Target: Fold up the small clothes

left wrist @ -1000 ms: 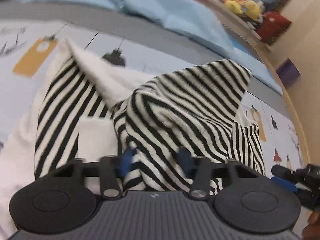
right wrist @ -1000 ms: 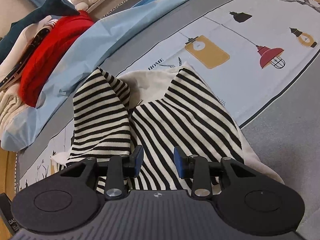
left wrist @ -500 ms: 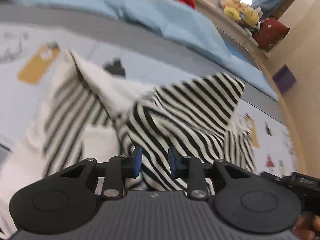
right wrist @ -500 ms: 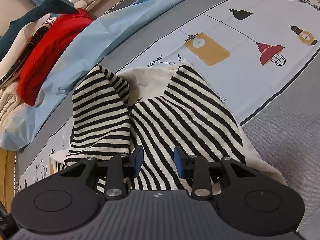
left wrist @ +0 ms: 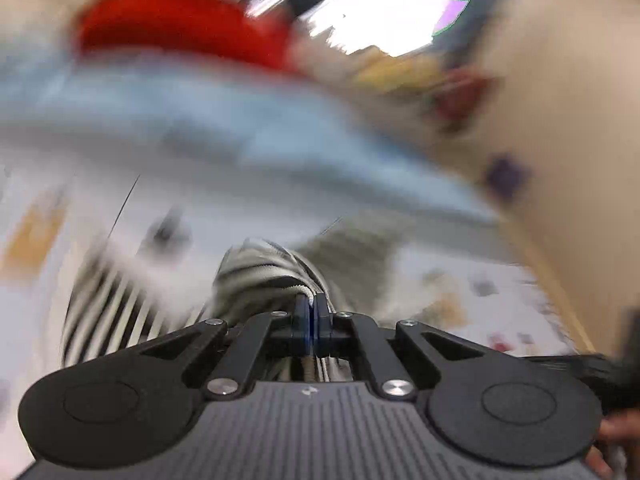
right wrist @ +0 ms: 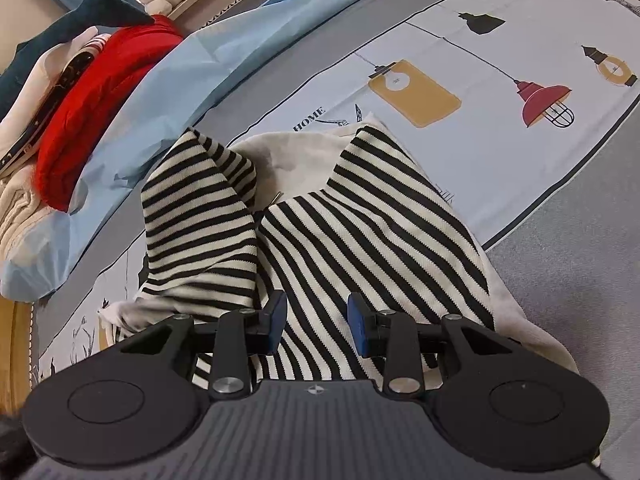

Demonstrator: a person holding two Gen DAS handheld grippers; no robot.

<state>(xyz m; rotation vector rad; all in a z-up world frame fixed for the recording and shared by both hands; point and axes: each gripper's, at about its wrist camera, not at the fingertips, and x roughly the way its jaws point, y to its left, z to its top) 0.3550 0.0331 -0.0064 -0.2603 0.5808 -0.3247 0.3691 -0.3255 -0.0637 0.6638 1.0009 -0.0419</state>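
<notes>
Fabric is bunched between our left gripper's blue pads, which have come together on a fold of the striped garment; the pinch sits at the fingertips, with black-and-white knit ballooning just ahead of them. That view is heavily smeared, so we cannot say which edge or corner of the garment we have caught.

Our right gripper hovers just over the garment with its jaws parted partway and nothing between the pads (the stripes simply pass beneath the gap). Whether the tips touch the cloth we cannot tell.

The garment lies on the printed bedspread, cream lining showing at the far middle, a striped panel flopped over on the left and a broader striped panel running from the right gripper away toward the yellow lamp print. A light-blue cloth and a red garment sit beyond it, well apart from the work.

What the next move turns on, in our judgement: the broad panel's long axis runs straight ahead of the right gripper, so the left hand, already holding cloth on the loose side, is the one placed to carry its fold across toward that panel while the right stays low to pin it.
</notes>
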